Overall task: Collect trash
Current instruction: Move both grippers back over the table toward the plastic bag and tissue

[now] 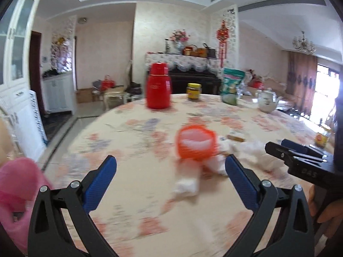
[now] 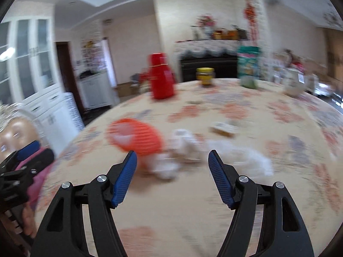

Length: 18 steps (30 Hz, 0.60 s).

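Observation:
A small orange ribbed bin (image 1: 196,144) with white tissue inside stands on the floral tablecloth (image 1: 139,192). It also shows in the right wrist view (image 2: 137,138). Crumpled white tissues (image 1: 186,185) lie beside it on the cloth, and more tissues (image 2: 246,158) spread to the right. My left gripper (image 1: 170,163) is open and empty, just short of the bin. My right gripper (image 2: 172,157) is open and empty over the tissues (image 2: 184,147). The right gripper also shows in the left wrist view (image 1: 276,145) at the right edge. Both views are blurred.
At the far side of the table stand a red thermos (image 1: 158,85), a yellow-lidded jar (image 1: 194,92), a green packet (image 1: 232,83) and a white teapot (image 1: 267,101). A small flat box (image 2: 223,129) lies mid-table. A pink-clad doll (image 2: 19,132) is at the left.

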Motion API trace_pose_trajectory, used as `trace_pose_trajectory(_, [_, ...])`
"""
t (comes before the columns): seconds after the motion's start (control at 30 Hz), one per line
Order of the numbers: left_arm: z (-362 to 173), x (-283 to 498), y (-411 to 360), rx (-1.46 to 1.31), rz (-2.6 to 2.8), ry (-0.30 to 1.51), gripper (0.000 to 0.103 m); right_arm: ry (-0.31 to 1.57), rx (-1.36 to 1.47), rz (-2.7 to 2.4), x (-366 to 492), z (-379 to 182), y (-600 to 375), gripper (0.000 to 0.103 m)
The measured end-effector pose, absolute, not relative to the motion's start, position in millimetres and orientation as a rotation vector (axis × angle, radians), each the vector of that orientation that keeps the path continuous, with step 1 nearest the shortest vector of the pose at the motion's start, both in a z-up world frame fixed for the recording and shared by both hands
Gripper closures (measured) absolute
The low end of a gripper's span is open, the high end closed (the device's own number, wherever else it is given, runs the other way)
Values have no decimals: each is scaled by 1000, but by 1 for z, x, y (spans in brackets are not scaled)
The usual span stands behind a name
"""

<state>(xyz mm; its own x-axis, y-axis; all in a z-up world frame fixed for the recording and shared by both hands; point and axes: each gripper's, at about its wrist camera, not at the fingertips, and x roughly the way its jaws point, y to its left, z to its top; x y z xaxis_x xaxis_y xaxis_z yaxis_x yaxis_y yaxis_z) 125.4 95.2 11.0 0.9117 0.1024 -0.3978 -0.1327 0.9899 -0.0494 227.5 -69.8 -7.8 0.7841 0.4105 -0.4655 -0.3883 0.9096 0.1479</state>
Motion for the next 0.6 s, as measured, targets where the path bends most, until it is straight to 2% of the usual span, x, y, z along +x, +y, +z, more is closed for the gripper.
trace_pose_trajectory(0.17, [9, 165, 68, -81, 107, 423, 5, 580, 73, 285, 261, -28, -114, 36])
trace_pose_trajectory(0.27, [10, 187, 66, -86, 122, 429, 5, 619, 91, 233, 277, -39, -128, 28])
trace_pose_trajectory(0.6, [-14, 226, 82, -154, 156, 455, 5, 652, 127, 218, 291, -60, -133, 21])
